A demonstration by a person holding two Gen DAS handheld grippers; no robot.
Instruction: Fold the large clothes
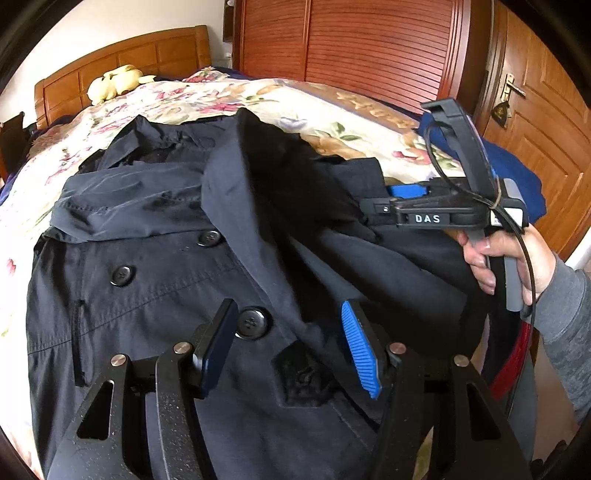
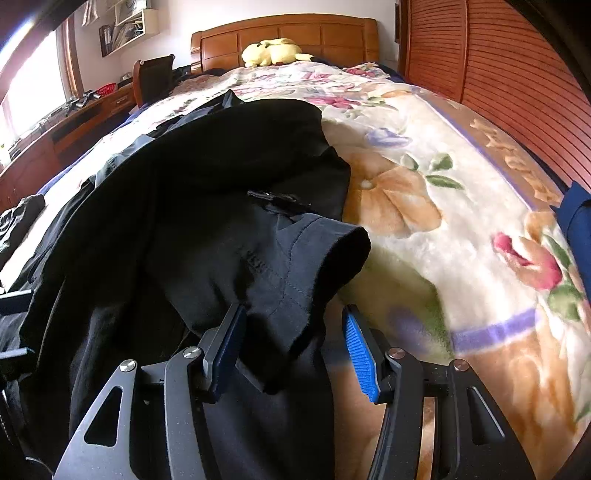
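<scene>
A large dark navy double-breasted coat lies front up on the flowered bedspread, with black buttons and a lapel folded over the chest. My left gripper is open and empty, hovering over the coat's front by a button. My right gripper is open, its jaws either side of the coat's right edge below a sleeve cuff, not closed on it. The right gripper also shows in the left wrist view, held by a hand at the coat's right side.
A yellow plush toy sits by the wooden headboard. A slatted wooden wardrobe and a door stand on the right. A blue garment lies at the bed's right edge. A desk and chair stand on the left.
</scene>
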